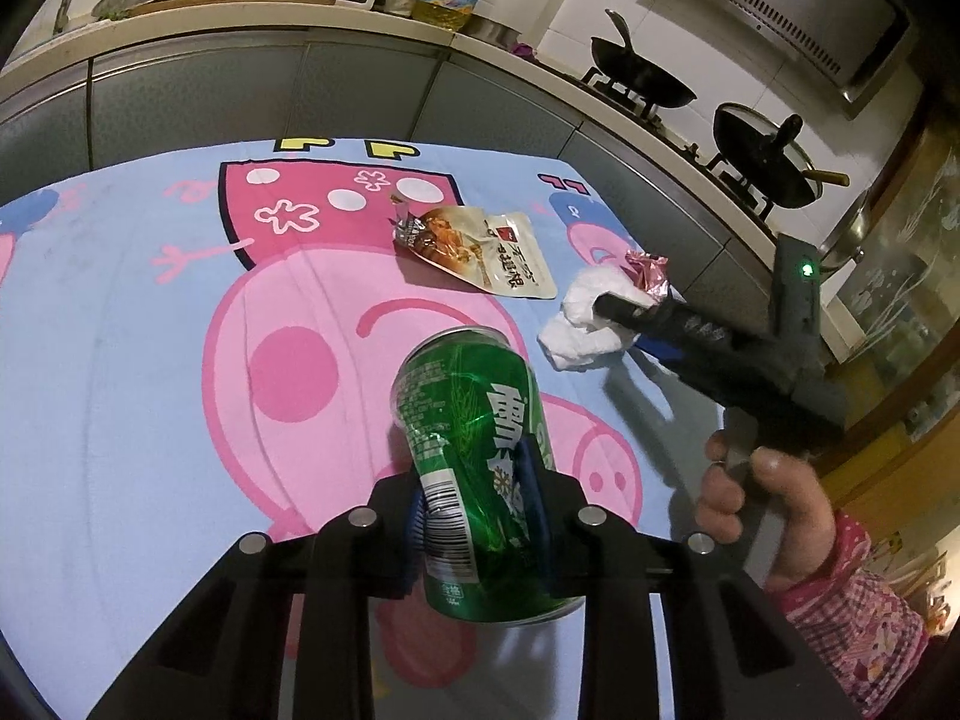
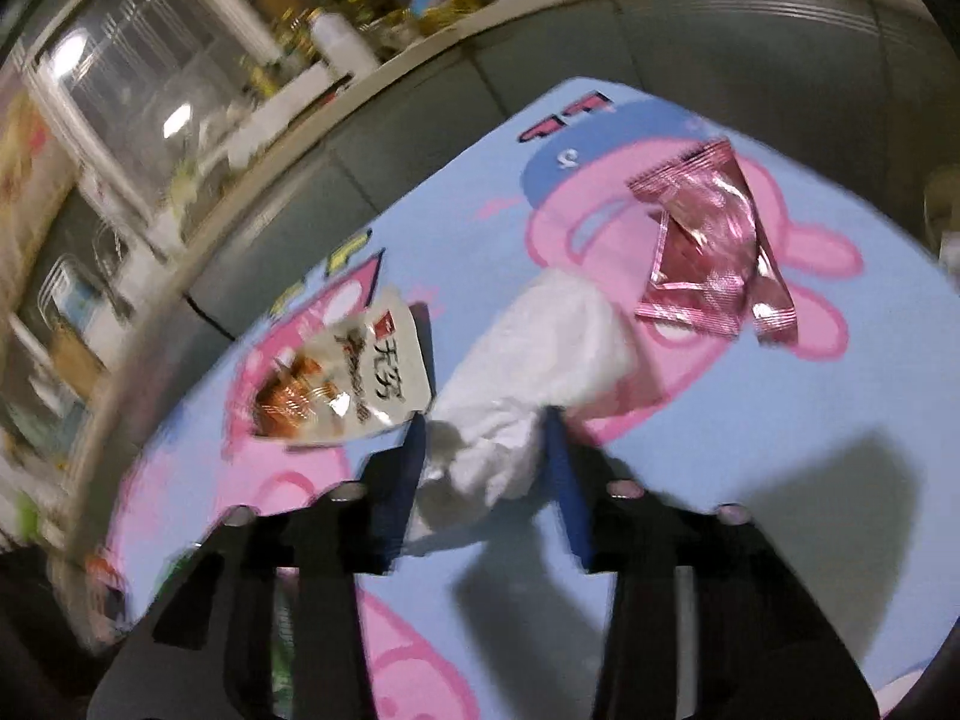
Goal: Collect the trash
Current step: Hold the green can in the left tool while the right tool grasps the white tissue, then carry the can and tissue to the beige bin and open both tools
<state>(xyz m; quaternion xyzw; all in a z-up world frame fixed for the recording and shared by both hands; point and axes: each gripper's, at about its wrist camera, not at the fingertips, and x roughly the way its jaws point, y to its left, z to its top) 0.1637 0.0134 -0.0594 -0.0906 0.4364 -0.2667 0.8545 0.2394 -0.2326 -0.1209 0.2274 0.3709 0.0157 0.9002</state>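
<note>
Left gripper (image 1: pixel 474 510) is being kept clamped on the green can (image 1: pixel 474 468): blue pads are pressing into both sides, and the can wall is being visibly dented where it is squeezed. Can is being held tilted, top end pointing away from the camera, lifted clear above the cartoon-pig cloth (image 1: pixel 150 390)

Right gripper (image 2: pixel 486 450) is being held by a hand (image 1: pixel 762 510) in a pink patterned sleeve (image 1: pixel 852 606). Jaws are standing narrow, with the crumpled white tissue (image 2: pixel 522 372) lying between the blue pads. In the left wrist view a fingertip is being seen over the tissue (image 1: pixel 588 324). Whether the pads are actually pressing on the tissue cannot be told; right wrist view is being blurred by motion

Snack pouch (image 1: pixel 480 252), white with a food print, is lying flat on the cloth, just beside the tissue, torn end facing away from it. Same pouch (image 2: pixel 348 384) is showing left of the right gripper's jaws

Pink foil wrapper (image 2: pixel 714 252) is lying on the cloth beyond the tissue, crumpled, touching or just beside it; in the left wrist view it (image 1: pixel 645 270) is being partly hidden behind the tissue

Behind the table: grey cabinets (image 1: pixel 240 90), wok (image 1: pixel 642 72) and lidded pan (image 1: pixel 768 162) on the stove
</note>
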